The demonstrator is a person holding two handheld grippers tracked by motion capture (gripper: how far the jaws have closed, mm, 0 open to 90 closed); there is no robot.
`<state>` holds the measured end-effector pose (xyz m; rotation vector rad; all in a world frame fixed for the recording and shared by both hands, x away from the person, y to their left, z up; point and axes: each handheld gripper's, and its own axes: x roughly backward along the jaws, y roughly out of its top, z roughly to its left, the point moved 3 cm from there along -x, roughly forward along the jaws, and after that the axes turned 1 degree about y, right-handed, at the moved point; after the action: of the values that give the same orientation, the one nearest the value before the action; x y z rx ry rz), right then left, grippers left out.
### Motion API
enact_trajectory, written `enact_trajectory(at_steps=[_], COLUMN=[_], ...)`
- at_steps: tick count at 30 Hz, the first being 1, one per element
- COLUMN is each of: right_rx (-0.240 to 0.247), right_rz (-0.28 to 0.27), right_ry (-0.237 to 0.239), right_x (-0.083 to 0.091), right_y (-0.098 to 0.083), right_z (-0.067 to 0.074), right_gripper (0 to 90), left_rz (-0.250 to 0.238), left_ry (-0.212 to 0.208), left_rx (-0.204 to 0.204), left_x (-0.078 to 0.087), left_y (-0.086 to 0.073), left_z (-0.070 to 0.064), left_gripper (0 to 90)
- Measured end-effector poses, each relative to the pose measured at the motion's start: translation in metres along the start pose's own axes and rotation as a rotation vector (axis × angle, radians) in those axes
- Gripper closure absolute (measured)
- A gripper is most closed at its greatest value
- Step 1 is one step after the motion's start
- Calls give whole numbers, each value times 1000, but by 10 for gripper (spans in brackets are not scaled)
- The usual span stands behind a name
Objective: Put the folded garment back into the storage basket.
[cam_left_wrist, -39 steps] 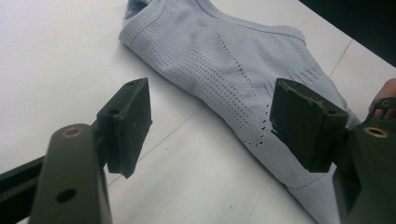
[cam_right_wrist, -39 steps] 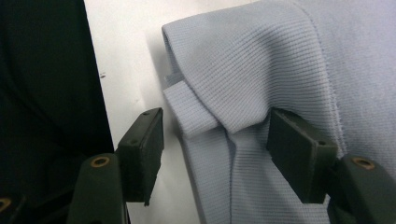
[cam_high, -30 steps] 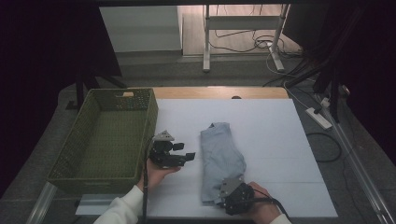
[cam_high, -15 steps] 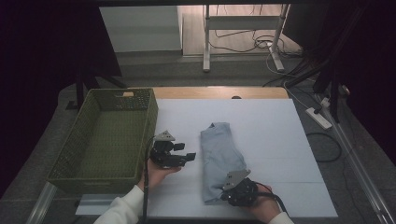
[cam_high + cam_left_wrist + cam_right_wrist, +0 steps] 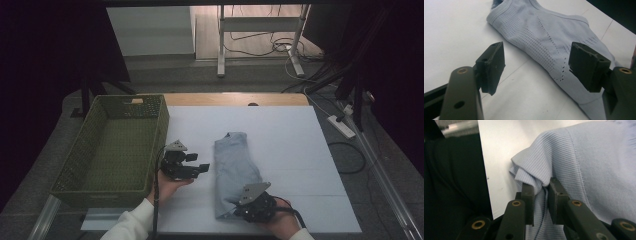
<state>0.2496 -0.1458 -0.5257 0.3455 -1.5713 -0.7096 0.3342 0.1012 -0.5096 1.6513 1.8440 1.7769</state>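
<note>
High view: white table (image 5: 300, 150), dark room.

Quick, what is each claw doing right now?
Left claw: open, holding nothing.
Right claw: jaws have just been closing, shut on a fold of the pale blue knitted garment.

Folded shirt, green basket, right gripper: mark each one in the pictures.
folded shirt (image 5: 235, 157): high view, middle of the cloth.
green basket (image 5: 152, 150): high view, right wall.
right gripper (image 5: 541, 202): right gripper view, between its jaws, which have just closed and pinch the shirt's edge.
</note>
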Motion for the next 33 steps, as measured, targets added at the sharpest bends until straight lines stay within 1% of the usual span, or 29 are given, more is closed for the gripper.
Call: enact_trajectory(at_steps=[2,5,6,8,10,11,12,14,16,17,19,20,21,23,24,27,29,32,33], right_rx=[0,-16,-10,11,-5,-5,5,12,53,61,57,64,77,122,133,148,154,162,166], right_rz=[10,-1,0,8,6,7,9,30,72,84,98,106,108,125,126,139,137,143,150], right_ry=[10,55,60,43,45,47,45,37,-10,-23,-30,-35,-40,-63,-65,-68,-66,-73,-81], right_x=[-4,-6,-7,-10,-11,-10,-10,-7,-4,-3,-2,-2,-3,-5,-5,-6,-6,-6,-5], right_y=[0,0,1,1,0,0,0,0,-3,-5,-8,-10,-11,-11,-11,-10,-9,-9,-8], right_z=[2,6,8,10,10,10,11,16,20,21,21,20,21,22,22,20,19,17,16], right_gripper=[763,763,763,752,699,646,602,519,457,431,391,380,380,386,387,413,439,503,535], left_rz=[1,2,2,2,2,1,1,-1,-4,-5,-5,-5,-4,-3,-2,-1,-1,0,-1], left_ry=[-1,-1,0,0,0,1,1,2,2,1,2,1,1,0,0,-2,-1,-1,-1], left_rx=[0,-1,0,3,1,-1,0,0,4,4,5,7,6,4,2,0,-1,0,1], left_x=[0,-1,-1,-1,-1,0,0,1,1,2,1,1,1,0,0,-1,-1,-1,-1], left_y=[0,0,0,0,0,0,0,0,0,0,0,0,0,0,0,0,0,0,0], left_z=[0,0,0,0,0,0,0,0,0,1,1,1,1,1,0,-1,-1,-1,-1], left_gripper=[300,300,300,300,300,300,300,300,299,300,300,300,300,300,300,300,299,299,299])
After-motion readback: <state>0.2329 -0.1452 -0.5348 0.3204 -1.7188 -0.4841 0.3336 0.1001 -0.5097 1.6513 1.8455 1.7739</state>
